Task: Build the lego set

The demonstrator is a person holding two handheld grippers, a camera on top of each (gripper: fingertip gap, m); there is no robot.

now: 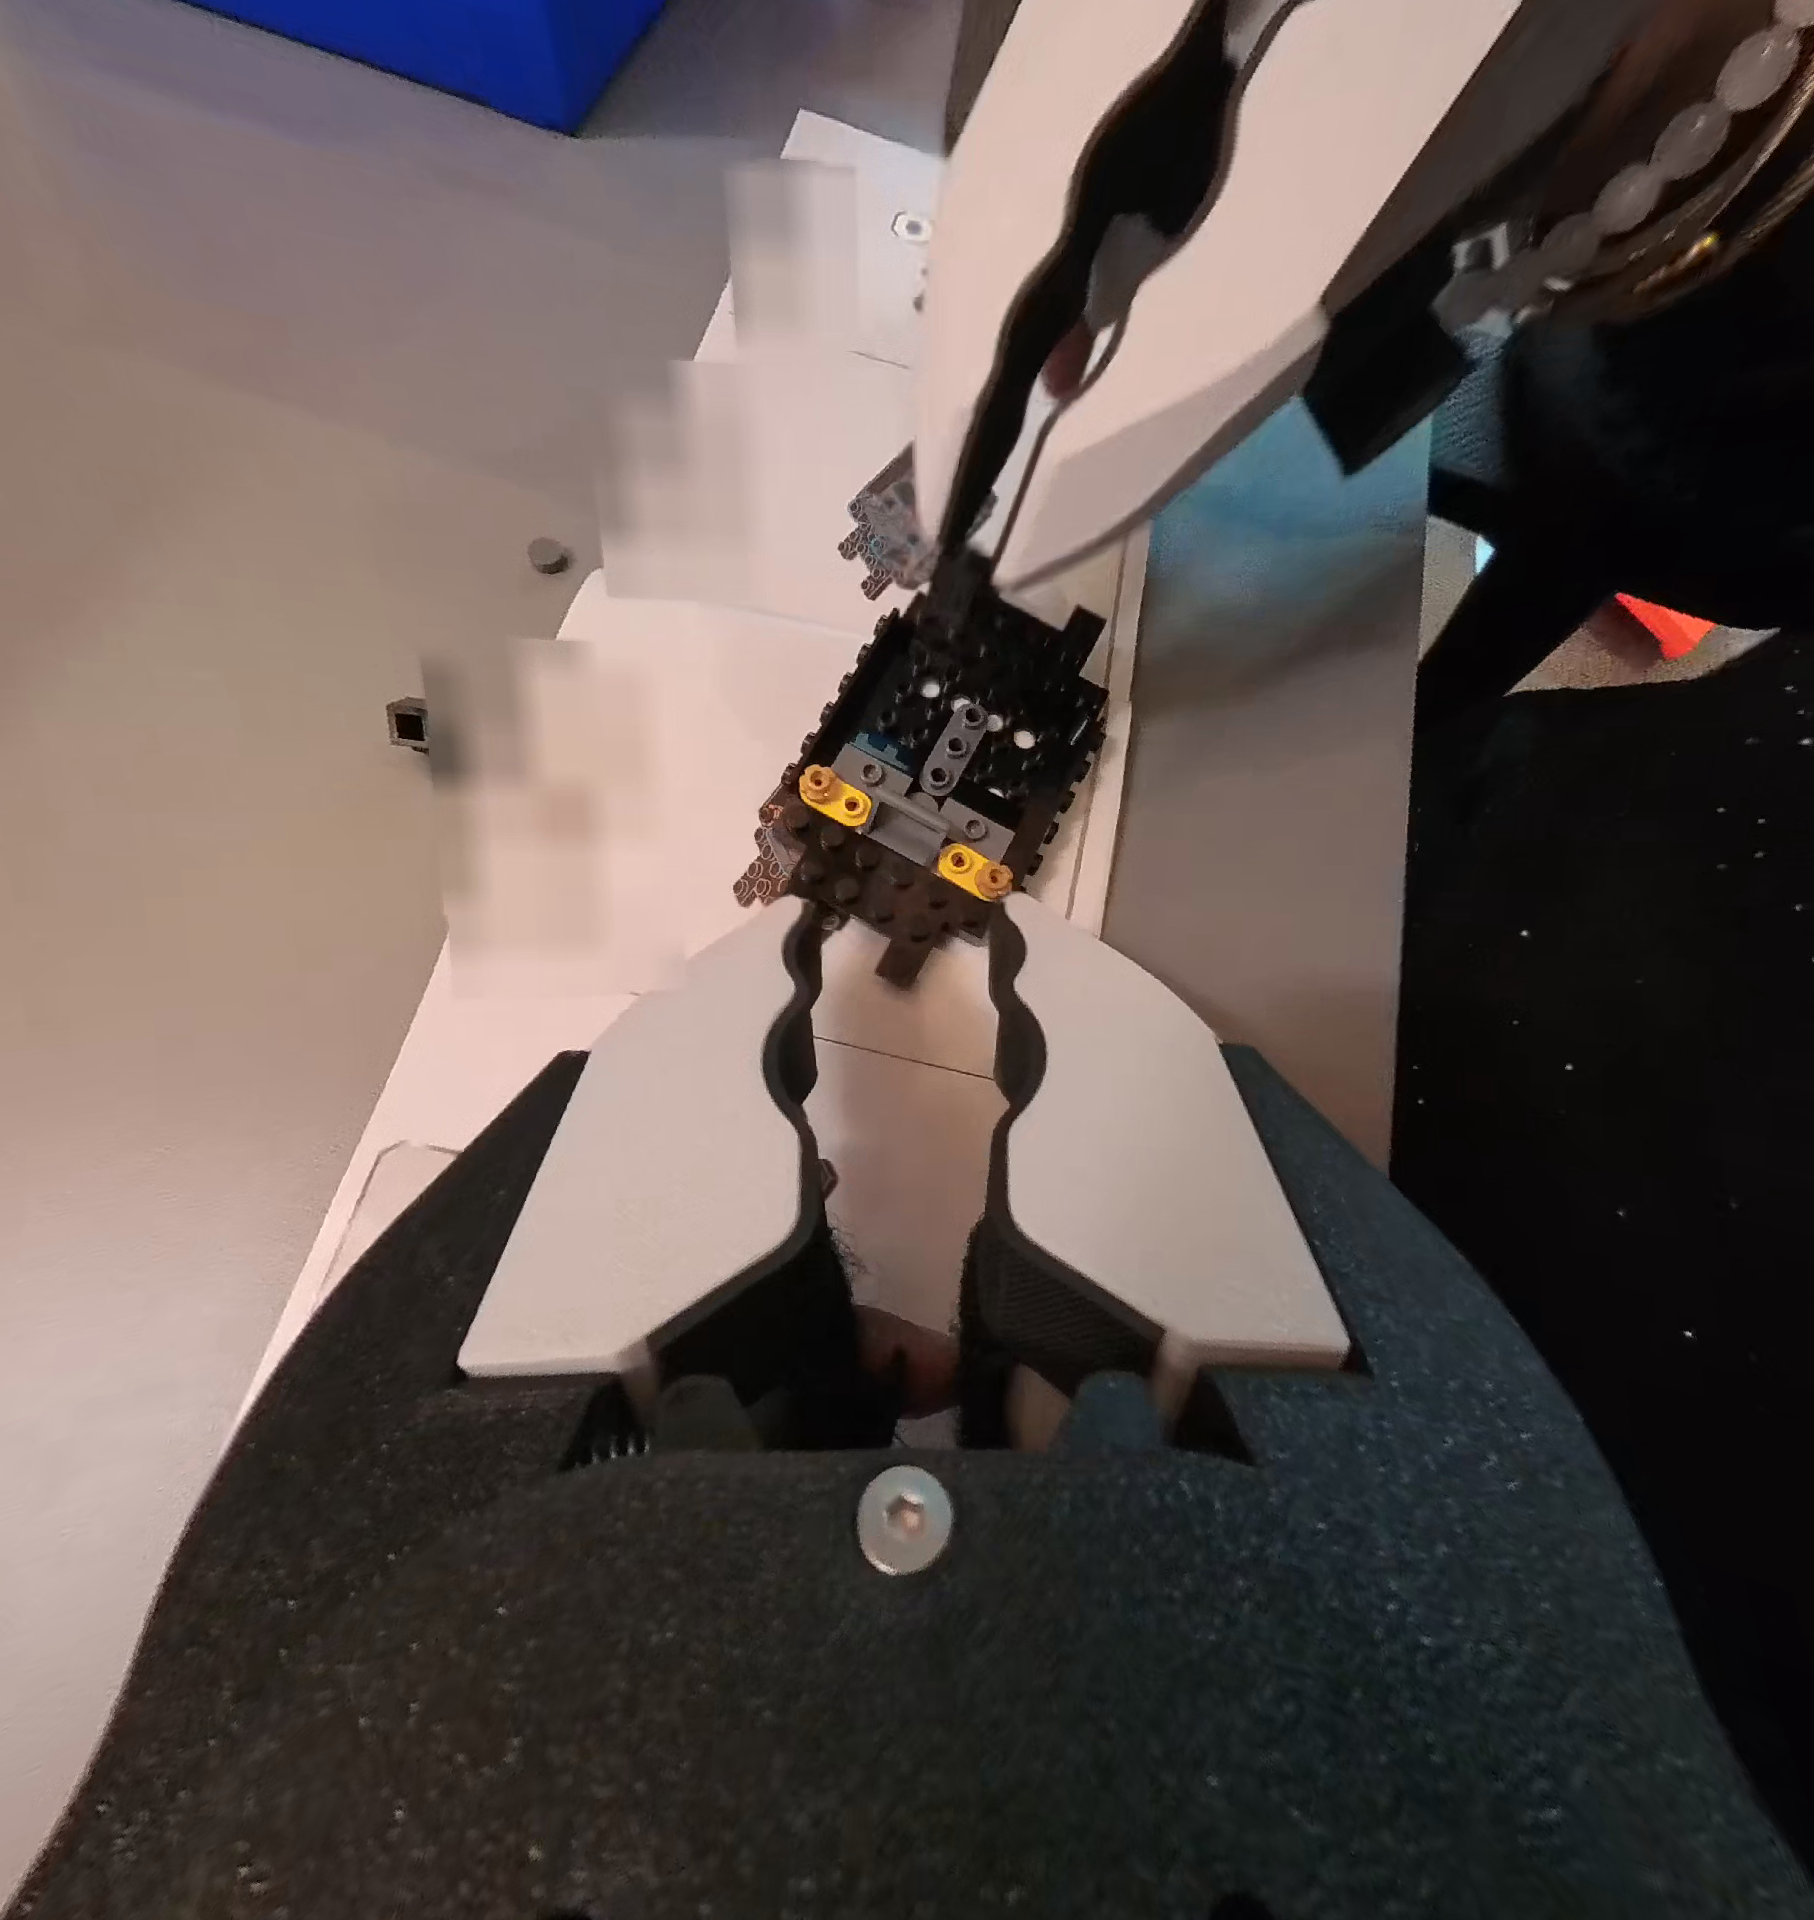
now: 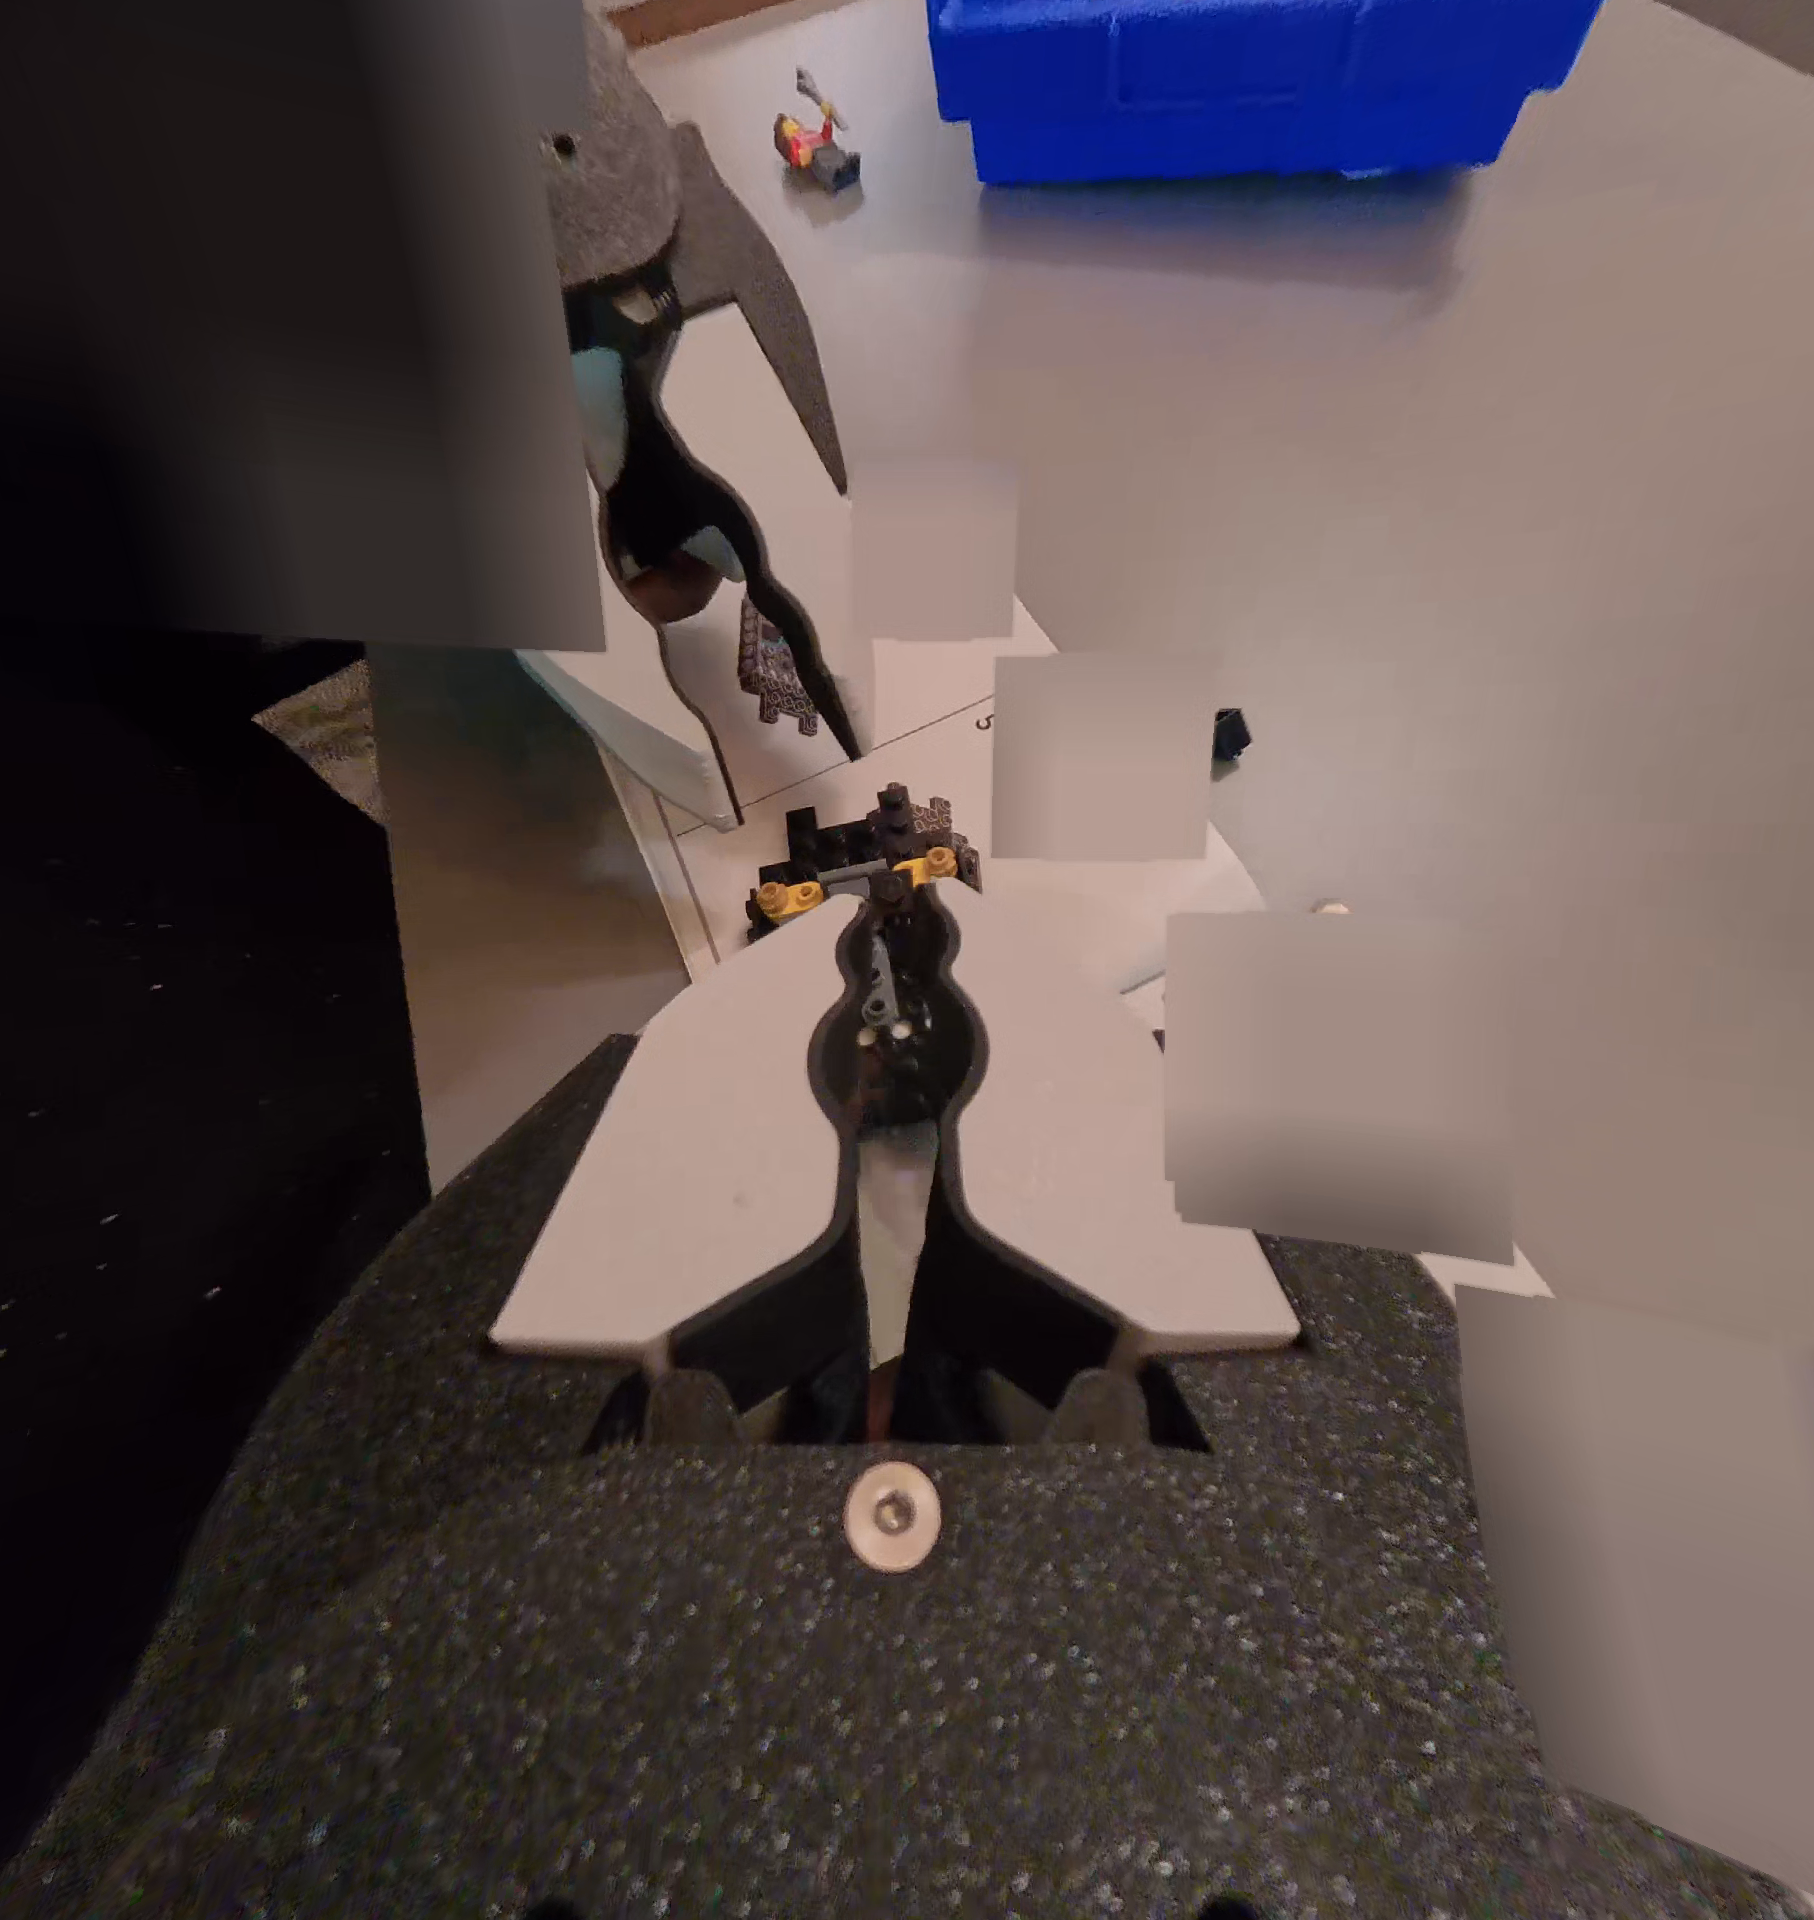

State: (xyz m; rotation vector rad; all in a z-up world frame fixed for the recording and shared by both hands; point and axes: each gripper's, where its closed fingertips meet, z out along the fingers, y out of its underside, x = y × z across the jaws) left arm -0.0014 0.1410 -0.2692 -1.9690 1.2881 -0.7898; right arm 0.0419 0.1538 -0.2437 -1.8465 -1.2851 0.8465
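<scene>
A half-built black lego model (image 1: 944,769) is seen flat on white instruction sheets (image 1: 674,665) near the table's right edge, braced at its near end by the left gripper (image 1: 898,920), whose jaws are spread about as wide as that end and set against its corners. From the far side, the right gripper (image 1: 960,566) is brought down with its jaws nearly closed on a small black piece (image 1: 957,592) at the model's far rim. In the right wrist view that piece (image 2: 890,885) is pinched at the tips, just over the yellow plates (image 2: 794,896).

The step is judged best done by lining the piece squarely over its studs, pressing straight down, and keeping the left gripper firm so the model cannot slide on the paper.

To the left, the pale table (image 1: 207,520) is scattered with a few loose parts (image 1: 407,724); a blue bin (image 2: 1246,94) and a small red and yellow figure (image 2: 815,135) are seen at the far end. Dark speckled floor (image 1: 1630,987) lies to the right.
</scene>
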